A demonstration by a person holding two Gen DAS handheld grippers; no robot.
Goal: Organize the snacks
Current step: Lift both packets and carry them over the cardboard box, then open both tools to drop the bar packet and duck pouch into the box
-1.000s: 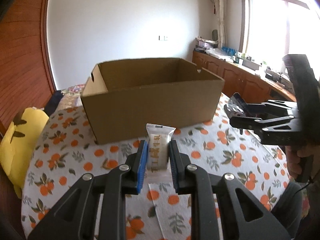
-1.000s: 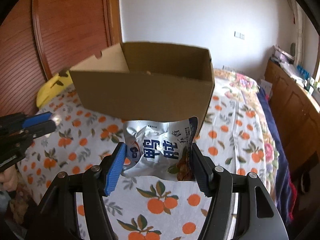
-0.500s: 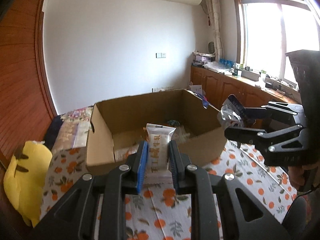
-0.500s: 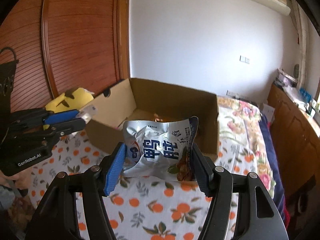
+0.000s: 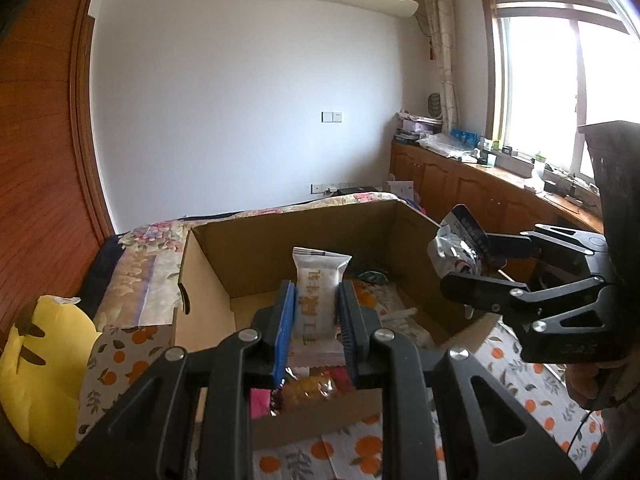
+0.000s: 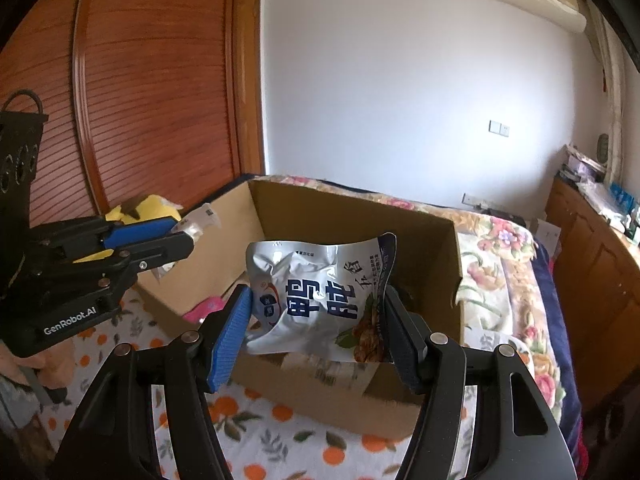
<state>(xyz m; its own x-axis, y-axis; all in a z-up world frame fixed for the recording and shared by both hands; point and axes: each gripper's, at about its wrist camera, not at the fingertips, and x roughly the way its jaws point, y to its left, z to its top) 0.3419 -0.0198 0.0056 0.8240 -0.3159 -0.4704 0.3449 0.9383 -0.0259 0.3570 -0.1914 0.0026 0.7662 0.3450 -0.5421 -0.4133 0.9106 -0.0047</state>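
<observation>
An open cardboard box (image 5: 208,276) (image 6: 424,252) stands on the orange-print cloth, with several snack packs lying on its floor. My left gripper (image 5: 316,308) is shut on a small white snack packet (image 5: 318,292), held upright over the box's near edge. My right gripper (image 6: 316,320) is shut on a crumpled silver snack bag (image 6: 320,292) with blue characters, held above the box's near wall. In the left wrist view the right gripper (image 5: 472,252) with its silver bag (image 5: 452,248) hangs over the box's right side. In the right wrist view the left gripper (image 6: 184,232) hovers at the box's left rim.
A yellow plush toy (image 5: 36,372) lies left of the box. A floral bedspread (image 6: 504,256) lies behind and right of it. Wooden cabinets (image 5: 460,188) run under the window at right; a wooden sliding door (image 6: 140,80) fills the left.
Both grippers have risen and moved forward with their packs, from in front of the box's outer wall to above its rim. The box's inside has come into view.
</observation>
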